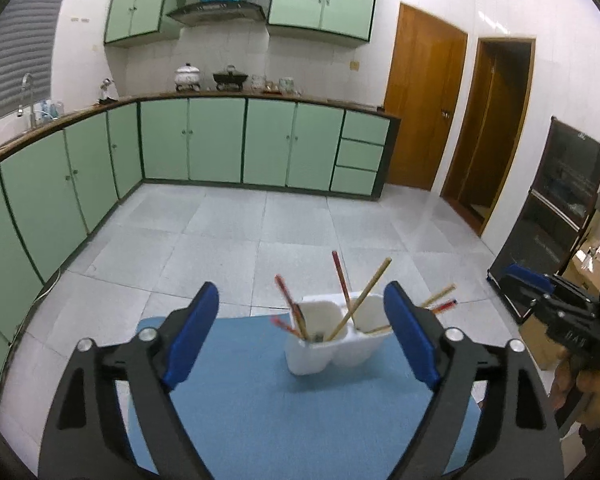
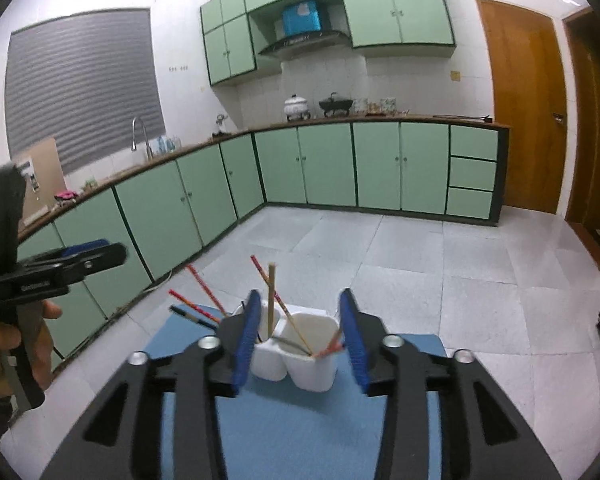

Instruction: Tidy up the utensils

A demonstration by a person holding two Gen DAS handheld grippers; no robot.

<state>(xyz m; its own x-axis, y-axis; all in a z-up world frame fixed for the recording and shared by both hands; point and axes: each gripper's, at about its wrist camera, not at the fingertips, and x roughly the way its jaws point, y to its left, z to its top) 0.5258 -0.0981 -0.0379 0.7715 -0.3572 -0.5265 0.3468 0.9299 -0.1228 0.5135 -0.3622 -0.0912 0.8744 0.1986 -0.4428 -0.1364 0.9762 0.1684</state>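
A white two-compartment holder stands on a blue mat. Several chopsticks lean in it, among them a red one and a wooden one; others tip out over its rim. My left gripper is open wide, short of the holder, with nothing between its blue pads. My right gripper is open too. The holder shows between and just beyond its pads, which do not press on it. Each gripper also appears in the other's view, the right and the left.
The mat covers a small table over a grey tiled floor. Green cabinets line the left and far walls under a counter with pots. Wooden doors stand at the right, next to a dark appliance.
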